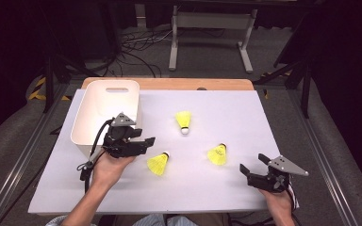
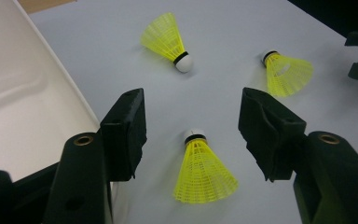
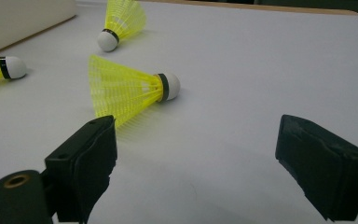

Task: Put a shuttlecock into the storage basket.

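Observation:
Three yellow shuttlecocks with white cork tips lie on the white table sheet (image 1: 202, 193): one at the middle back (image 1: 184, 121), one front centre (image 1: 158, 164), one to its right (image 1: 218, 154). My left gripper (image 1: 143, 145) hovers beside the white bin, open, just left of the front-centre shuttlecock. In the left gripper view that shuttlecock (image 2: 203, 170) lies on the sheet between the wide jaws of the left gripper (image 2: 193, 109), untouched. My right gripper (image 1: 253, 164) stands open near the front right. In the right gripper view, the nearest shuttlecock (image 3: 126, 91) lies ahead of the open right gripper (image 3: 198, 135).
A white rectangular bin (image 1: 106, 113) stands at the back left, its wall (image 2: 23, 93) close beside the left jaw. The table's wooden edge (image 1: 169, 83) shows at the back. Beyond it are cables and a metal stand on the floor.

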Motion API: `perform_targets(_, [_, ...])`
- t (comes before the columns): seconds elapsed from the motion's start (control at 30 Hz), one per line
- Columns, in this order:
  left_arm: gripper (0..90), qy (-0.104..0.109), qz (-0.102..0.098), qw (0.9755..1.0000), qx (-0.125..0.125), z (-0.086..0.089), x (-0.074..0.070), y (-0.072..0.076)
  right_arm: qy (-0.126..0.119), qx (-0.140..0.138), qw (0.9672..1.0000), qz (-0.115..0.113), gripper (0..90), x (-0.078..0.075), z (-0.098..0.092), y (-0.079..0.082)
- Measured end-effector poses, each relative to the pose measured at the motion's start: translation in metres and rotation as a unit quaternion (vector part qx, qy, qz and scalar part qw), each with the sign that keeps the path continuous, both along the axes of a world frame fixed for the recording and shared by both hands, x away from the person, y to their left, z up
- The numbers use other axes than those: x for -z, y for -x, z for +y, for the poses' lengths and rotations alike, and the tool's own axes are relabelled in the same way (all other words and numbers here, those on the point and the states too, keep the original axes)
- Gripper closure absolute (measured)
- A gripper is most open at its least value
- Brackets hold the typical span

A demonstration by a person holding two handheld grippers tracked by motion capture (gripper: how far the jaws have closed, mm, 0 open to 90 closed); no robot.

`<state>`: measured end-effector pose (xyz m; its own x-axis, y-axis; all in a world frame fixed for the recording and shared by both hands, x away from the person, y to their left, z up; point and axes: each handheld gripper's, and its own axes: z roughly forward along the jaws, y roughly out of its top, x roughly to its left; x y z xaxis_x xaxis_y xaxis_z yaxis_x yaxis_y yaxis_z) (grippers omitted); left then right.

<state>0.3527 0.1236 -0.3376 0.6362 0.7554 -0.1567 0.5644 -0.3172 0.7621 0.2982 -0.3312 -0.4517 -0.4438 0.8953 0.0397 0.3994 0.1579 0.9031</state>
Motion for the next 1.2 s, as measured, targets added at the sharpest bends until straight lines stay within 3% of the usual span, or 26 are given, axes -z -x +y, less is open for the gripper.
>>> perform_targets(0.27, [42.8, -0.017, 0.005, 0.9998, 0.009, -0.004, 0.005, 0.004, 0.000, 0.000, 1.0000, -0.001, 13.3, 0.000, 0.000, 0.000])
perform_targets(0.77, [42.9, -0.042, 0.031, 0.9984, 0.021, -0.014, 0.020, 0.011, 0.001, -0.001, 1.0000, -0.001, 13.4, 0.000, 0.000, 0.000])
perform_targets(1.2, [43.0, -0.051, 0.044, 0.9975, 0.023, -0.021, 0.028, 0.017, 0.001, -0.002, 1.0000, -0.002, 13.4, 0.000, 0.000, 0.000])
